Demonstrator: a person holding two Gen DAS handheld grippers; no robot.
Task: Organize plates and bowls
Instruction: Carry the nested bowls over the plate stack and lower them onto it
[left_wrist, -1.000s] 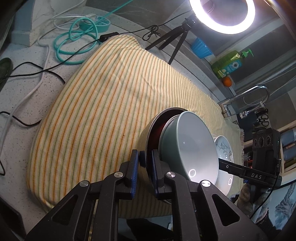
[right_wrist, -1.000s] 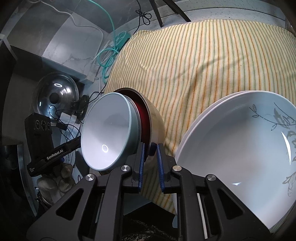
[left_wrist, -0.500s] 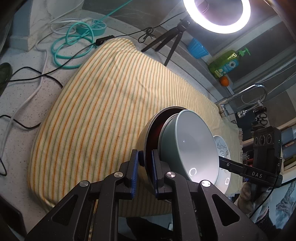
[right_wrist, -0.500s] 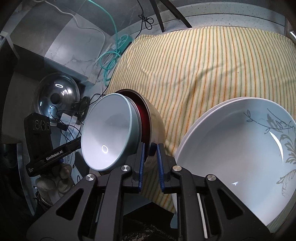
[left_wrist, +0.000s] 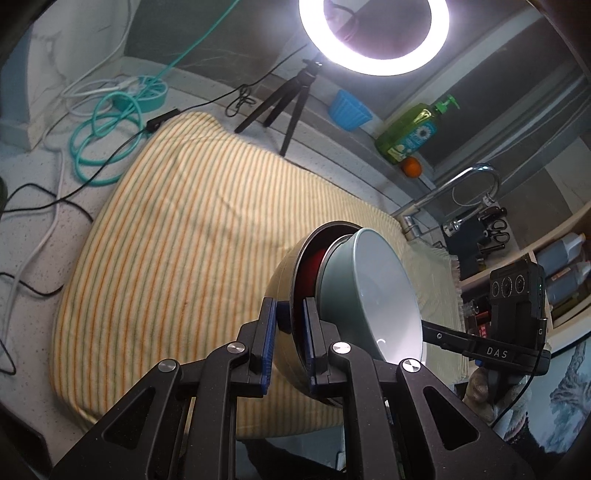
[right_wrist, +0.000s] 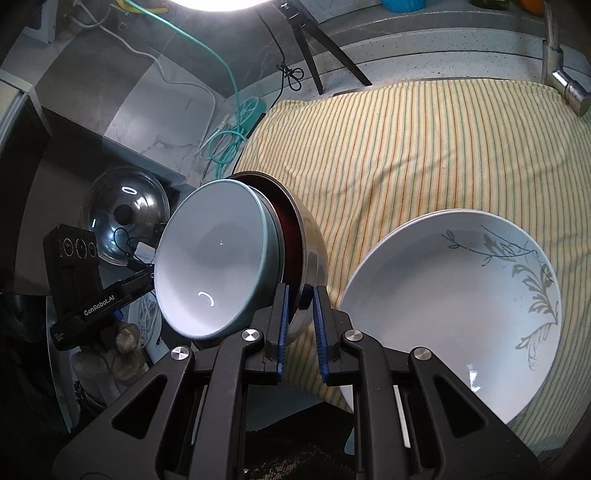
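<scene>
Left tool (left_wrist: 289, 334) is clamped on the rim of a beige metal bowl w/ dark red inside (left_wrist: 284, 280), tipped on its side above the yellow striped cloth (left_wrist: 192, 229) on the speckled table (left_wrist: 33, 177). A pale teal ceramic bowl (left_wrist: 373, 295) sits nested inside it, mouth facing right. Right tool (right_wrist: 300, 328) grips the same outer bowl's rim (right_wrist: 306, 254) from the opposite side, blue pads pinched on the wall. Stack of white plates w/ grey leaf print (right_wrist: 454, 317) lies on the cloth just right of the right tool. Ring light (left_wrist: 373, 37) on a tripod stands at the back; green soap bottle (left_wrist: 410, 133) near the faucet (left_wrist: 461, 192).
</scene>
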